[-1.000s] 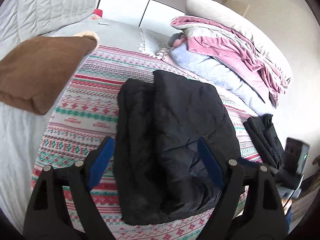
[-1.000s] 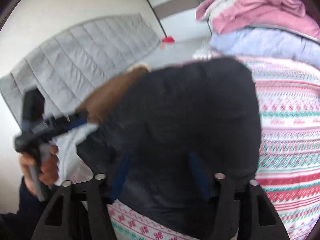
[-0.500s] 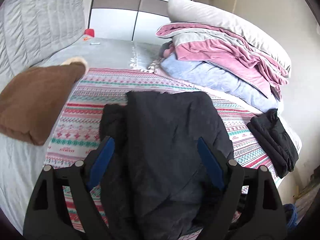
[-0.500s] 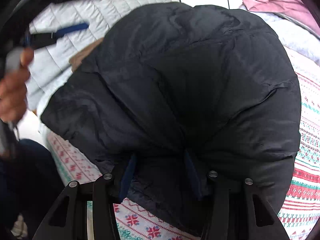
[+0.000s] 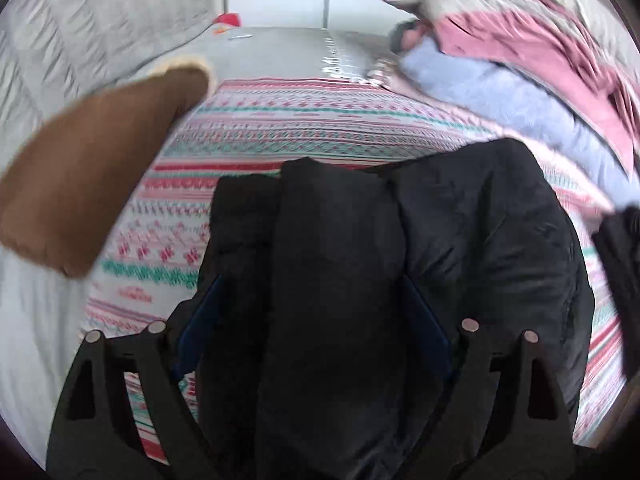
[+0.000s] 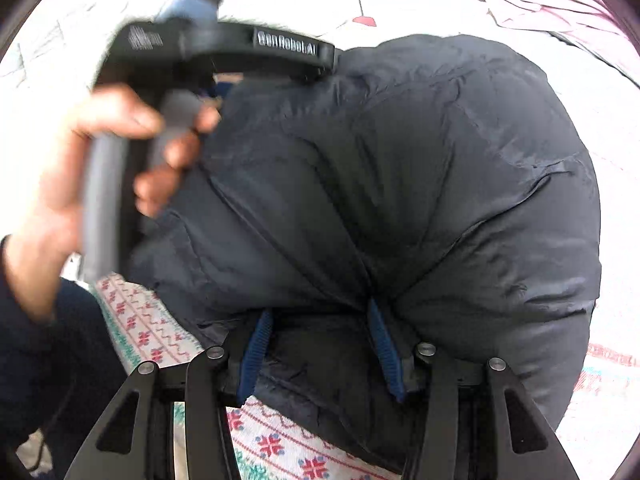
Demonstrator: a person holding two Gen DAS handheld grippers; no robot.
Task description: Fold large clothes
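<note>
Lying on the patterned blanket (image 5: 256, 128), the black jacket (image 5: 460, 248) bulges ahead of both claws. Right claw (image 6: 320, 344) pinches a jacket fold, half closed. Left claw (image 5: 316, 320) is widening around a folded section, pads apparently not pressing.

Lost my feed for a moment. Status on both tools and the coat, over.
Right tool clamped on the black padded coat. Left tool wide, jaws opening, straddling the coat's folded edge. Coat bunched on the patterned bedspread. Nothing in the way.
</note>
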